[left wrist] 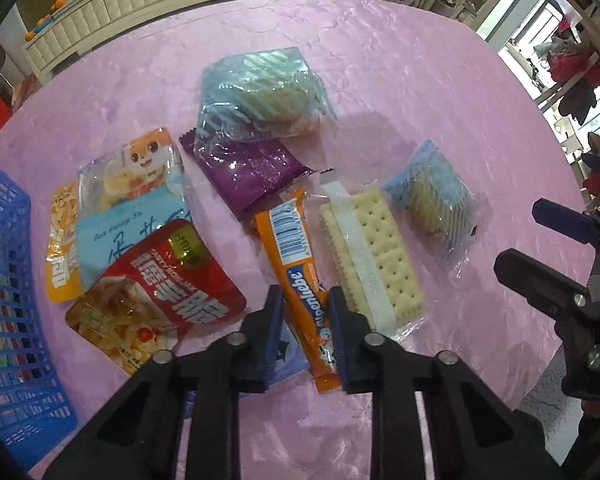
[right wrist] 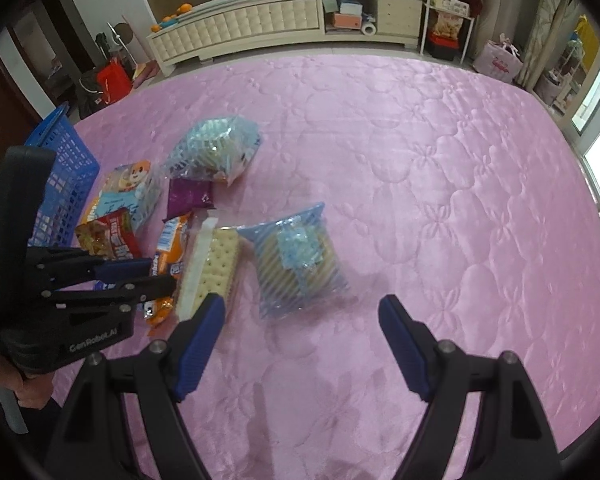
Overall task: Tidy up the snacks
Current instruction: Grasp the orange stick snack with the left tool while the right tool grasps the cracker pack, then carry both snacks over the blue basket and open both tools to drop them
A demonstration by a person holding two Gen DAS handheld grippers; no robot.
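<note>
- On the pink quilted bed, the left tongs pinched the orange snack bar across its narrow width, beside the cracker pack.
- Lifting it straight up seemed wise, so neighbouring packets stayed put.
- The right tongs hung spread and empty near the striped blue packet.
- The blue basket stood at the left; its contents couldn't be made out.

Cream tufted cabinet (oranges atop)
</note>
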